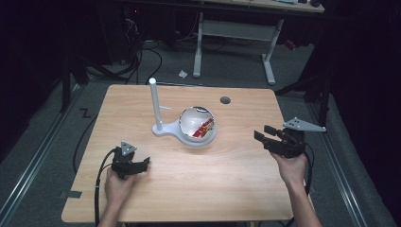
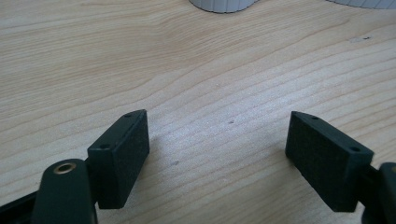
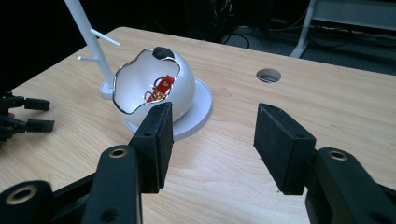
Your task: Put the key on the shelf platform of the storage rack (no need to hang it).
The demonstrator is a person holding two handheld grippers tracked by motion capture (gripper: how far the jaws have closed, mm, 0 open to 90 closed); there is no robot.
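Inside white globe [image 3: 184, 86]: red/gold bit [image 3: 162, 86].

no readable text, labels, numbers

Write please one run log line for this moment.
left gripper: open, holds nothing | right gripper: open, holds nothing, pointed at white egg-shaped shell | shell: on white stand, red thing inside

1. A light wooden counter [image 1: 198, 189] carried everything.
2. A round cable hole [image 1: 225, 100] was cut near its far edge.
3. A white-legged desk [image 1: 234, 28] stood on the grey floor [image 1: 42, 142] beyond.
4. Dark cables [image 1: 142, 61] lay there.
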